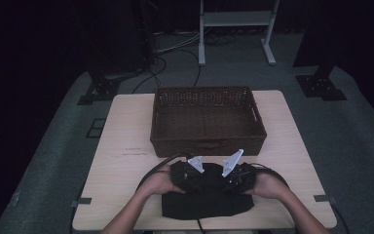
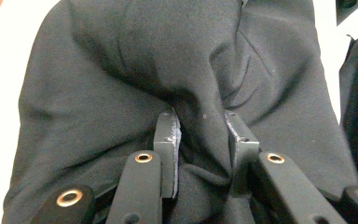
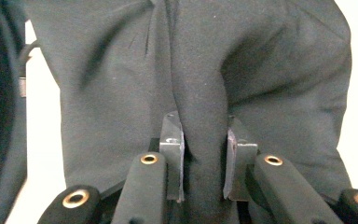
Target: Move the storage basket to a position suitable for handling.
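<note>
**Both Tongs Pinched on a Fold of Black Cloth**

A raised ridge of the black cloth point(image 2: 200, 84) is seen gathered between the jaws of the left tongs point(image 2: 200, 140), and the pads are pressed against it from both sides. The same is seen at the right tongs point(image 3: 204, 154), where a narrow upright fold of the cloth is clamped between the jaws.

In the high view the left tongs point(image 1: 189, 176) and the right tongs point(image 1: 233, 176) are held close together, nearly touching, over the far edge of the cloth point(image 1: 205, 204). The left hand point(image 1: 161, 181) and the right hand point(image 1: 267, 185) are wrapped around the outer sides of the tongs, and both forearms are brought in from the near edge, angled inward toward each other. The grey plates on top are tilted toward one another.

The cloth is laid flat at the near middle of the table point(image 1: 126, 141), with its near hem close to the table's edge. A brown wicker basket point(image 1: 207, 141) is set just beyond the tongs, its near wall close to them; little room is left between. Bare table is left open to the left and right of the hands and beside the basket.
</note>
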`<state>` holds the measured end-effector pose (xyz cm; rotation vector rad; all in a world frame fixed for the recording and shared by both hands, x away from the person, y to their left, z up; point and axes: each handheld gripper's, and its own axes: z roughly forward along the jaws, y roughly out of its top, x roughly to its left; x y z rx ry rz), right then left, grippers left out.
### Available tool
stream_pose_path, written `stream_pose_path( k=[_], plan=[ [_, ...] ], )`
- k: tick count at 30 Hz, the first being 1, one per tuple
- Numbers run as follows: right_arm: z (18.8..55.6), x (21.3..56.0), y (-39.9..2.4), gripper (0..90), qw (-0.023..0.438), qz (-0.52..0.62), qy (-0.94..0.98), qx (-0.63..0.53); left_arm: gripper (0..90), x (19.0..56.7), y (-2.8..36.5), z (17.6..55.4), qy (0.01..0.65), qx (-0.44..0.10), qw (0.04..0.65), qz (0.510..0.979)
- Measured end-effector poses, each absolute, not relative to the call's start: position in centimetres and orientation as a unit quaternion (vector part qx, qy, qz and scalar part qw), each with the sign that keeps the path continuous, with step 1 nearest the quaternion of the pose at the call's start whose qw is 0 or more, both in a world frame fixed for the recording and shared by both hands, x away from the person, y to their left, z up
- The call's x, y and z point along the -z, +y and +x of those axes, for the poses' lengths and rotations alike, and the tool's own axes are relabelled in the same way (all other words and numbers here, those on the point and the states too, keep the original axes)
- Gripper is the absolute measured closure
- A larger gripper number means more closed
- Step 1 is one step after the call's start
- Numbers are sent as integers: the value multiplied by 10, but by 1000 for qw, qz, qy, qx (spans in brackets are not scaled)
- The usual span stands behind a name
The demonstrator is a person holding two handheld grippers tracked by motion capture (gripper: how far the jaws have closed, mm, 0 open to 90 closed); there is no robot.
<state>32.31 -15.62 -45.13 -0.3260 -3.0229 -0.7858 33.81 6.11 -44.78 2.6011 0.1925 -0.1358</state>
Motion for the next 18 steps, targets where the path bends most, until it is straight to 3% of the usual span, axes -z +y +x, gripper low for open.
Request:
stream_pose_path(
  k=[18],
  plan=[
    [316, 402, -153, 729, -32, -79, -961, 262, 719, 403, 75, 330, 62, 6, 281, 958]
  ],
)
